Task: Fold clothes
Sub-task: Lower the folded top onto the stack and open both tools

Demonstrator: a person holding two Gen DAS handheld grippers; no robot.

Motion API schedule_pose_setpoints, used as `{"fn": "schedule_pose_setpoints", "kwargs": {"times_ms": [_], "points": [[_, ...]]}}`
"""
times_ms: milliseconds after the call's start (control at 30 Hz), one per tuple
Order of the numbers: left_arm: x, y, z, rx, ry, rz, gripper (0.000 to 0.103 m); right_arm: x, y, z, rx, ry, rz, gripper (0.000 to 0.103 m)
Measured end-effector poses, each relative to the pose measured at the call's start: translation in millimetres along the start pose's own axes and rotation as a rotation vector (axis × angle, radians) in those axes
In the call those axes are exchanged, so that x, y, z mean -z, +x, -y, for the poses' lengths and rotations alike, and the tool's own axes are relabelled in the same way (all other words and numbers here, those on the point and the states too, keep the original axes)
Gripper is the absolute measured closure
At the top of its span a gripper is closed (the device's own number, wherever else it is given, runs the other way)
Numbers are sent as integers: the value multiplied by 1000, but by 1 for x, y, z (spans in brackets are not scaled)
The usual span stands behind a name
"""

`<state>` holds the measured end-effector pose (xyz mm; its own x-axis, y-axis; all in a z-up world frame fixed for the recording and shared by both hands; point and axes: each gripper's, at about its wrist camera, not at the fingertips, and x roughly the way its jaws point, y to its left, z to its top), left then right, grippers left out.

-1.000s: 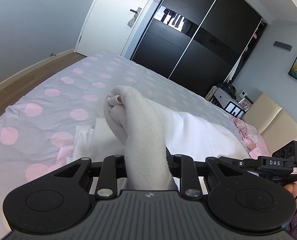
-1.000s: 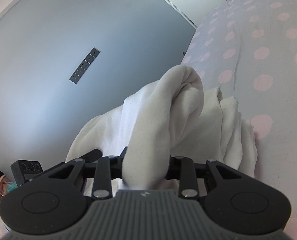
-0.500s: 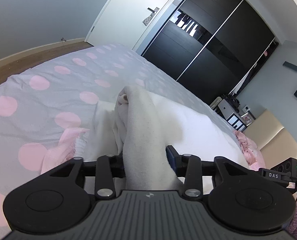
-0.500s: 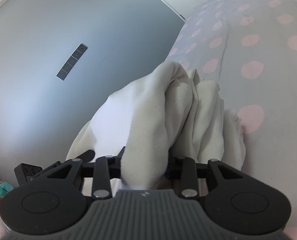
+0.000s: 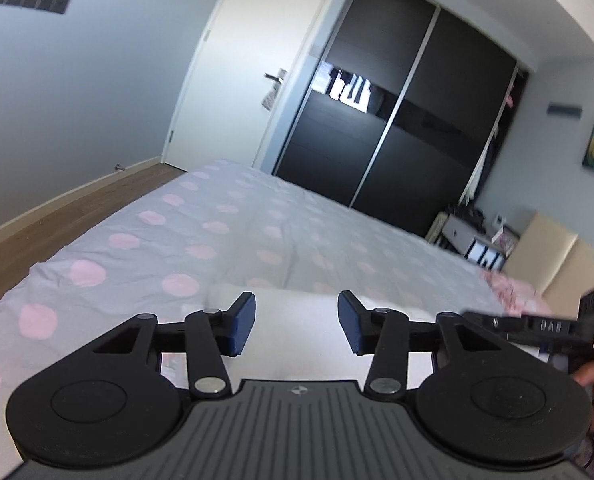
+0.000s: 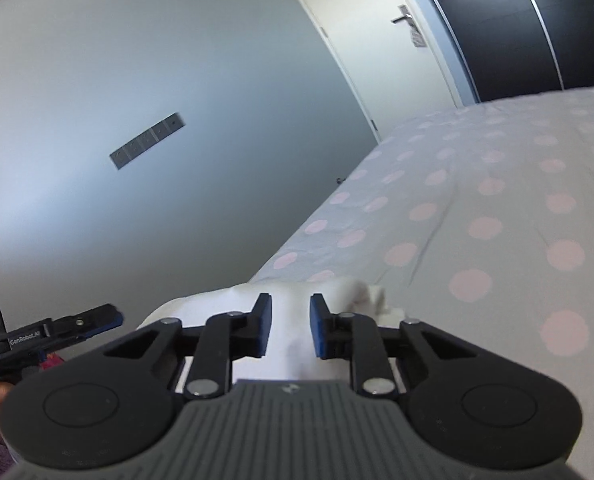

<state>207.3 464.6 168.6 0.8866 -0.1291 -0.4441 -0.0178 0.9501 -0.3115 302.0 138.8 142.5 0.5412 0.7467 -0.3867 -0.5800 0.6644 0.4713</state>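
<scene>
A white garment [image 5: 293, 356] lies bunched on the polka-dot bed [image 5: 217, 232], just below both grippers. My left gripper [image 5: 296, 308] is open above it, blue pads wide apart, nothing between them. In the right wrist view the same garment [image 6: 201, 308] spreads under my right gripper [image 6: 291, 306], whose jaws are closing to a narrow gap with no cloth clamped between them. Each gripper shows in the other's view: the right gripper [image 5: 537, 326] at the right edge, the left gripper [image 6: 97, 316] at the left edge.
The bed [image 6: 477, 200] stretches ahead toward a white door [image 5: 257, 60] and a black sliding wardrobe [image 5: 397, 120]. Wooden floor [image 5: 77, 208] runs along the left side. A pink cloth [image 5: 509, 284], a beige headboard [image 5: 557, 256] and a low shelf [image 5: 469, 236] are at the right.
Both grippers have let go of the white garment, which now lies on the bed. Both have lifted and tilted up, so more of the room shows.
</scene>
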Motion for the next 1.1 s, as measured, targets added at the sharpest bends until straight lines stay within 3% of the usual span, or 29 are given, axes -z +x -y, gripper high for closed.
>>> {"fn": "schedule_pose_setpoints", "kwargs": {"times_ms": [167, 233, 500, 600, 700, 733, 767, 933, 1100], "points": [[14, 40, -7, -85, 0, -57, 64, 11, 41, -4, 69, -34, -38, 84], [18, 54, -17, -121, -16, -81, 73, 16, 56, 4, 104, -28, -51, 88], [23, 69, -27, -131, -43, -85, 73, 17, 73, 21, 131, -13, -62, 89], [24, 56, -20, -119, -14, -61, 72, 15, 61, 15, 107, -54, -66, 88], [25, 36, -7, -104, 30, -33, 56, 17, 39, -2, 86, -161, -54, 81], [26, 27, -2, -112, 55, -16, 53, 18, 31, -7, 74, -188, -48, 73], [28, 18, 4, -121, 80, 1, 53, 19, 22, -13, 62, -214, -42, 69], [44, -30, 23, -161, 158, 69, 53, 40, -21, -35, 14, -325, -4, 69], [68, -45, 24, -141, 165, 41, 53, 73, -34, -38, 38, -391, -23, 69]]}}
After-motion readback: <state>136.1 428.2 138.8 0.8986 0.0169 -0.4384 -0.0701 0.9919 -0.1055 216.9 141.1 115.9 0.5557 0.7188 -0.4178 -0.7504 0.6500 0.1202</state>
